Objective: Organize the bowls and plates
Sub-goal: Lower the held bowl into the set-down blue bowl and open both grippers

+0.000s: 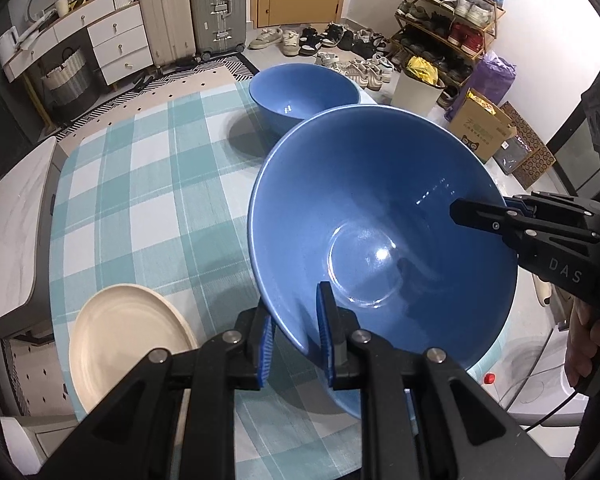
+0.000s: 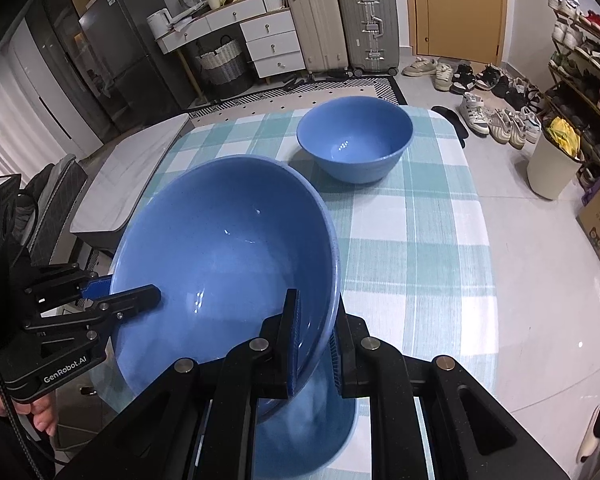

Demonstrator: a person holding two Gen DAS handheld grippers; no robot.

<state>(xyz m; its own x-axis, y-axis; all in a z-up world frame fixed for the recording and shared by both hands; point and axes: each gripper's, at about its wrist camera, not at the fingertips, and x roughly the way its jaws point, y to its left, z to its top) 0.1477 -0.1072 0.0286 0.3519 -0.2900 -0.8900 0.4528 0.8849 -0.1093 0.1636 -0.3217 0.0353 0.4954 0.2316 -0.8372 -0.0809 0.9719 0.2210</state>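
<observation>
Black two-finger jaws with blue ribbed pads fill the foreground of both wrist views: the left gripper is clamped on the near rim of a large glossy blue ceramic bowl, one pad inside the wall and one outside, and the right gripper is clamped the same way on the opposite rim of that bowl. Held between the two, the big bowl is tilted and lifted off the round table with its teal-and-white checked cloth; it is empty, with only light glinting on its flat bottom. Beyond it, a smaller deep blue bowl stands upright on the far part of the cloth, also empty and apart from the held bowl. Near the left edge of the table lies a cream round plate, bare, partly hidden by the left gripper's arms. Past the table, two hard-shell suitcases stand against the wall beside a white chest of drawers, and a woven laundry basket sits under the counter. Rows of shoes line the floor by a shoe rack, next to a white waste bin with something yellow in it and an open cardboard box.
</observation>
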